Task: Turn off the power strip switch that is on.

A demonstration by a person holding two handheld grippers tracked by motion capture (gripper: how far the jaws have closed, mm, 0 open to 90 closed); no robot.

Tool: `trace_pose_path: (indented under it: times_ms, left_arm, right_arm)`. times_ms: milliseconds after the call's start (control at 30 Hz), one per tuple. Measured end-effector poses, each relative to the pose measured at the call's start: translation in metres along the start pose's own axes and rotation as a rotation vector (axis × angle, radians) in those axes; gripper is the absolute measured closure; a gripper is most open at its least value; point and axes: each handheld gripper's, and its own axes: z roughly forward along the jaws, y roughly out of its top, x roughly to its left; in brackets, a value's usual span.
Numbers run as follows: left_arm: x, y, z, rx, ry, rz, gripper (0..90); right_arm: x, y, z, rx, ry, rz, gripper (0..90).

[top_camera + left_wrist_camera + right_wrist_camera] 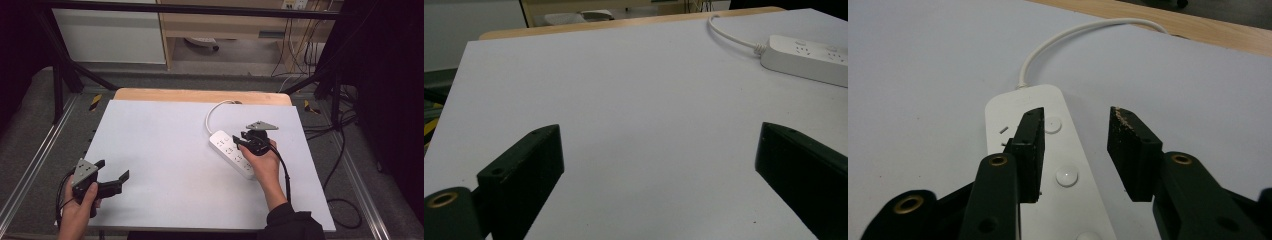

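White power strip (233, 152) lying flat on the desk (165, 150), right of centre, running diagonally from far-left to near-right. White cable (214, 112) looping off its far end toward the wooden far edge of the desk.

Right tool (244, 141) parked right over the far half of the strip, hand (262, 165) wrapped around it from the near side. In the right gripper view, jaws partly apart, one hovering over the left part of the strip's top face, the other off its right edge. Round buttons (1067, 175) showing in the gap. Not clamped on anything, pads not pressing the strip as far as can be seen.

Left tool (113, 174) way over at the near-left corner, held in the left hand (80, 210), well apart from the strip. Jaws spread wide, nothing but bare desk between them, strip off at the far right in the left gripper view.
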Motion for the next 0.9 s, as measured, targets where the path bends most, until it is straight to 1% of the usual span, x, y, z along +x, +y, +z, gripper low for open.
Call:
trace_pose_path:
  times_ms: [33, 67, 233, 533, 600, 633, 667, 700, 833, 900]
  left_arm:
    - [0.0001, 0.0, 0.0, 0.001, 0.0, 0.0, 5.3]
    - [0.0001, 0.0, 0.0, 0.001, 0.0, 0.0, 5.3]
    - [0.0001, -0.0001, 0.0, 0.003, 0.002, 0.001, 5.3]
    - [0.0003, -0.0001, 0.0, 0.003, 0.001, -0.001, 5.3]
    - [0.0004, -0.0001, 0.0001, 0.005, 0.001, 0.001, 5.3]
    - [0.0004, -0.0001, 0.0001, 0.005, 0.001, 0.0, 5.3]
    - [0.0003, -0.0002, 0.0002, 0.005, 0.001, 0.001, 5.3]
    - [0.0003, -0.0002, 0.0003, 0.005, 0.0, 0.0, 5.4]
    - [0.0007, -0.0004, 0.0007, 0.007, -0.001, -0.004, 5.4]
    - [0.0009, -0.0004, 0.0007, 0.007, 0.001, -0.003, 5.3]
  right_arm:
    - [0.0007, -0.0004, 0.001, 0.003, -0.004, 0.0, 62.5]
    - [0.0007, -0.0004, 0.001, 0.003, -0.004, 0.0, 62.5]
    - [0.0026, -0.0014, 0.0029, 0.011, -0.001, -0.012, 68.6]
    - [0.0046, -0.003, 0.006, 0.02, 0.017, -0.028, 79.1]
    - [0.0051, -0.0036, 0.0067, 0.028, 0.017, -0.033, 82.3]
    - [0.0052, -0.0042, 0.0073, 0.032, 0.019, -0.036, 85.3]
    - [0.0052, -0.0042, 0.0073, 0.032, 0.019, -0.036, 85.3]
    - [0.0052, -0.005, 0.0081, 0.038, 0.023, -0.045, 88.6]
    - [0.005, -0.0065, 0.0088, 0.042, 0.023, -0.052, 90.0]
    - [0.0051, -0.0068, 0.0089, 0.036, 0.034, -0.051, 90.0]
